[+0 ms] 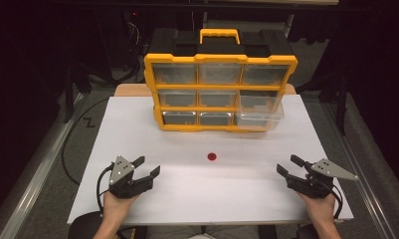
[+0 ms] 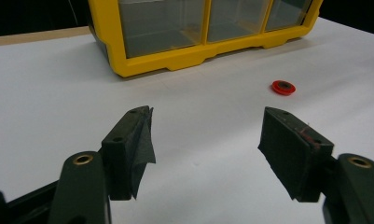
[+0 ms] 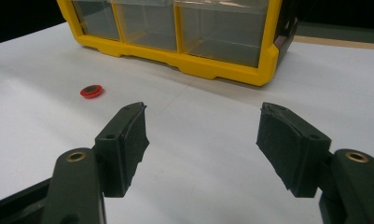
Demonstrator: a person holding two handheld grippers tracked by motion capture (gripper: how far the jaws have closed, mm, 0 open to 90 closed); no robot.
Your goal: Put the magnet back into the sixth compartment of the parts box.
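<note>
A small red disc (image 1: 212,156) lies flat on the white table (image 1: 137,134), in front of a yellow and black organizer case (image 1: 220,93) that stands upright with clear drawers. The bottom right drawer (image 1: 259,114) is pulled out partway. My left gripper (image 1: 147,167) rests open near the front left, well left of the disc (image 2: 283,87). At the front right my right gripper (image 1: 290,166) is open too, with nothing between its jaws. The disc (image 3: 91,91) lies ahead and left of it, the case (image 3: 208,60) beyond.
The table's front edge runs just under both hands. A wooden board (image 1: 132,90) shows behind the white top at the case's sides. Dark floor, cables (image 1: 70,144) and metal rails (image 1: 33,169) lie around the table.
</note>
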